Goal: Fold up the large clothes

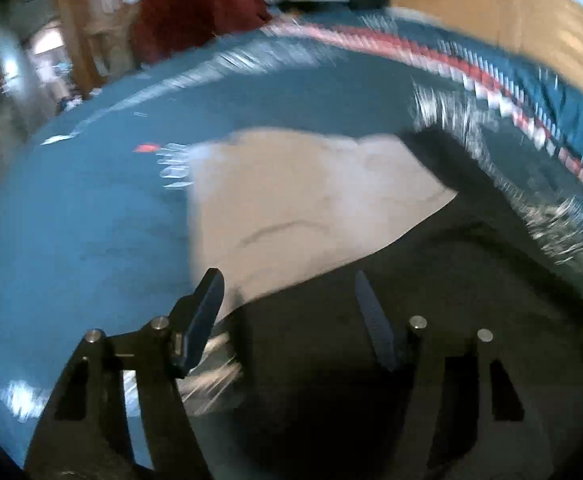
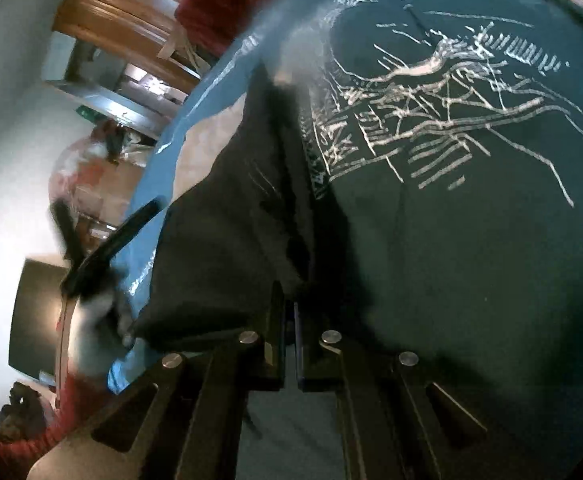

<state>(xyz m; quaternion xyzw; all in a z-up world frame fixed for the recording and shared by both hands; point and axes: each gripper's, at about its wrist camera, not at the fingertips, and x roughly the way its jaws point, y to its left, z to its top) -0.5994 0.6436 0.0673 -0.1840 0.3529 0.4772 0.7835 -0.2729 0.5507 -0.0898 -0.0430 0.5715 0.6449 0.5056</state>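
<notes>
Cloth is covering most of both views: a dark shirt (image 2: 431,260) with a pale scratchy print (image 2: 431,112) is lying on a blue cover (image 1: 71,240) with a red and white border (image 1: 431,52). No container is showing in either view. The right gripper (image 2: 289,320) is sitting clenched on a thick fold of the shirt, its two fingers (image 2: 275,336) nearly meeting with dark fabric bunched between them. The left gripper (image 1: 291,300) is hanging released, jaws wide apart, over the shirt's edge, with nothing between them.

Only the left view, which is blurred, is showing a beige cloth (image 1: 311,200) lying flat on the cover, partly under the shirt. Only the right view is showing the print sharply, plus the other gripper off to the left beside a red sleeve (image 2: 23,448), and a wooden door (image 2: 131,12) behind.
</notes>
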